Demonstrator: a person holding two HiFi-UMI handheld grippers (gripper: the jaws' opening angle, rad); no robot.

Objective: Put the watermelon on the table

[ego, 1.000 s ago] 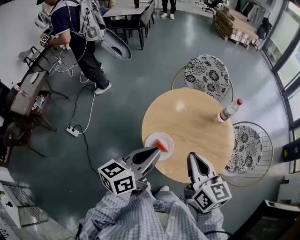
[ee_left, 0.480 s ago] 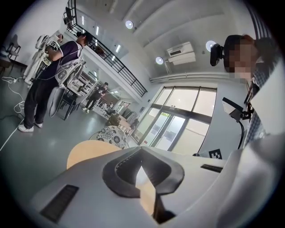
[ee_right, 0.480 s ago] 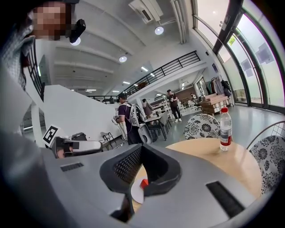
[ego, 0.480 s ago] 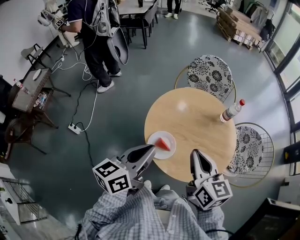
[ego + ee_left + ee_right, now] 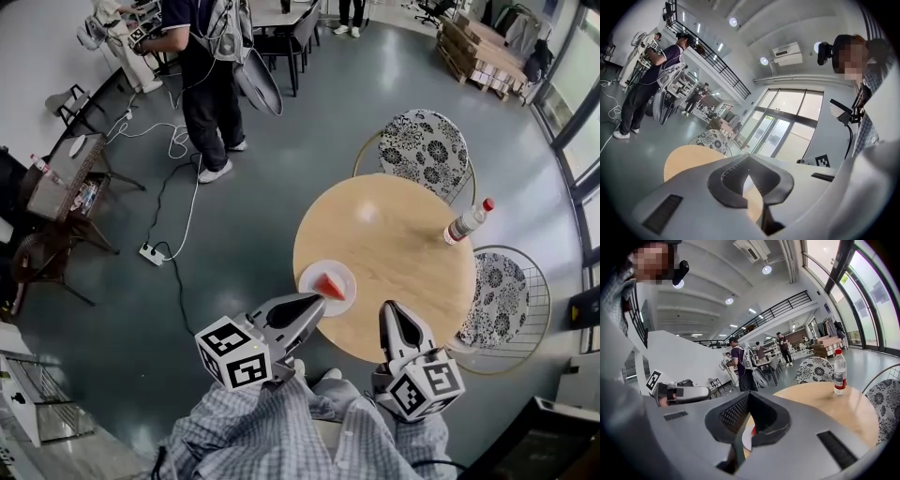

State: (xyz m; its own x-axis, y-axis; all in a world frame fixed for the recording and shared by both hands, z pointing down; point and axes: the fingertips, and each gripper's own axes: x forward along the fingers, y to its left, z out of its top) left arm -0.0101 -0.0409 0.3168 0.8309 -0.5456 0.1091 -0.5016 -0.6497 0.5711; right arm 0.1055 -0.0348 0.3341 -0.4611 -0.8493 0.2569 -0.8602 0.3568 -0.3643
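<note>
Overhead: watermelon [image 5: 329, 286], red triangular wedge, on white plate [image 5: 341, 272] at near-left edge of round wooden surface [image 5: 394, 239].
Left gripper view: left gripper [image 5: 749, 158] pinched closed, empty.
Right gripper view: right gripper [image 5: 749, 393] closed, empty; red sliver visible beyond tips.

The person wears a grey-and-white checked shirt [image 5: 272, 436] with long sleeves. The left gripper [image 5: 315, 301] and right gripper [image 5: 393, 309] are light grey, with tapering jaws lined with dark ribbed pads. Each bears a white marker cube [image 5: 234, 352] printed with black squares.
</note>
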